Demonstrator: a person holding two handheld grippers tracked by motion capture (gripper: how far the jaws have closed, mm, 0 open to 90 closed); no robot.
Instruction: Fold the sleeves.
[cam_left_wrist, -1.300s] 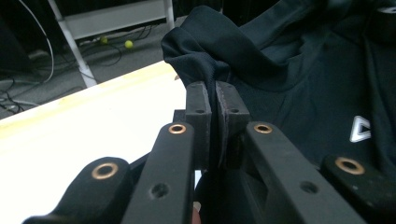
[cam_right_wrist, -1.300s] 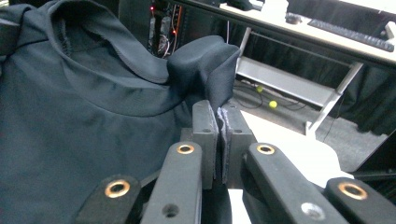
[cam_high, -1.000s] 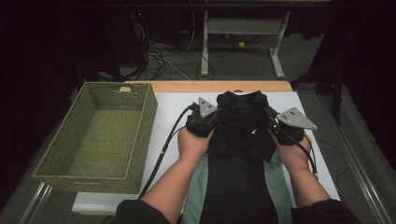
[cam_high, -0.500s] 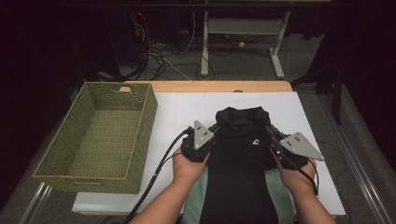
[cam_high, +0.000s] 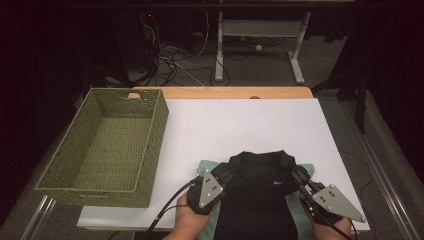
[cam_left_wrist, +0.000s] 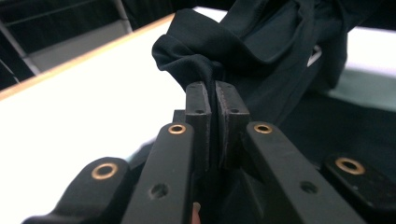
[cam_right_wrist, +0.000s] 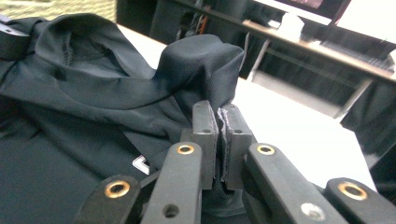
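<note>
Both claws, left claw (cam_high: 224, 176) and right claw (cam_high: 300, 179), have drawn the pinched black garment (cam_high: 260, 200) back across the desk (cam_high: 240, 125); fold half-made, basket (cam_high: 107, 145) beside the left claw unfilled.

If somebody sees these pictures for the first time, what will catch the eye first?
The black garment at the near edge of the white table, lying over a pale green cloth, stands out first. The left tongs and right tongs are each shut on a bunched fold at its two sides. An empty woven basket sits at the table's left.
</note>
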